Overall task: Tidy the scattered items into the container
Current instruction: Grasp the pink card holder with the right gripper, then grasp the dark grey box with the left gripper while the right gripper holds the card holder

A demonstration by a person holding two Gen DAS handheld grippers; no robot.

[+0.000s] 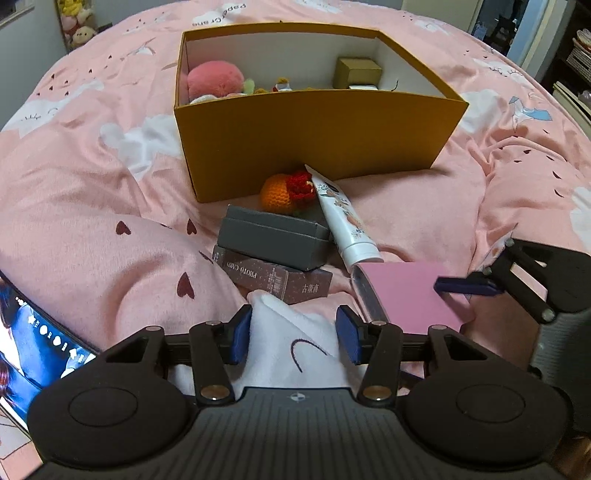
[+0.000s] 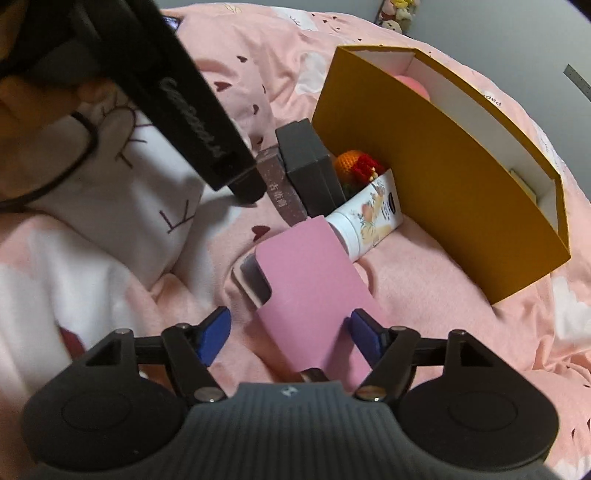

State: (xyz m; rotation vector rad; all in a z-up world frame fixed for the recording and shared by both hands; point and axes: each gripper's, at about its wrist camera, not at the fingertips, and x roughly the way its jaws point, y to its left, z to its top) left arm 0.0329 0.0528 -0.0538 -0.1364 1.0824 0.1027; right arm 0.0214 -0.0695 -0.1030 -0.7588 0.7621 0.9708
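Observation:
An open yellow box [image 1: 314,133] sits on the pink bed, holding a pink plush, a small brown box and small items. In front of it lie a crocheted orange [image 1: 280,192], a white tube [image 1: 341,218], a grey box [image 1: 273,236] stacked on a brown photo-card box [image 1: 273,277], and a pink case [image 1: 410,295]. My left gripper [image 1: 295,338] is open around a white cloth [image 1: 291,339]. My right gripper [image 2: 291,332] is open, its pads on either side of the pink case [image 2: 310,291]. The yellow box [image 2: 443,177] also shows in the right wrist view.
A phone with a lit screen [image 1: 33,339] lies at the left edge of the left wrist view. The left gripper's black body [image 2: 173,103] crosses the upper left of the right wrist view. Plush toys [image 1: 77,22] sit far behind the bed.

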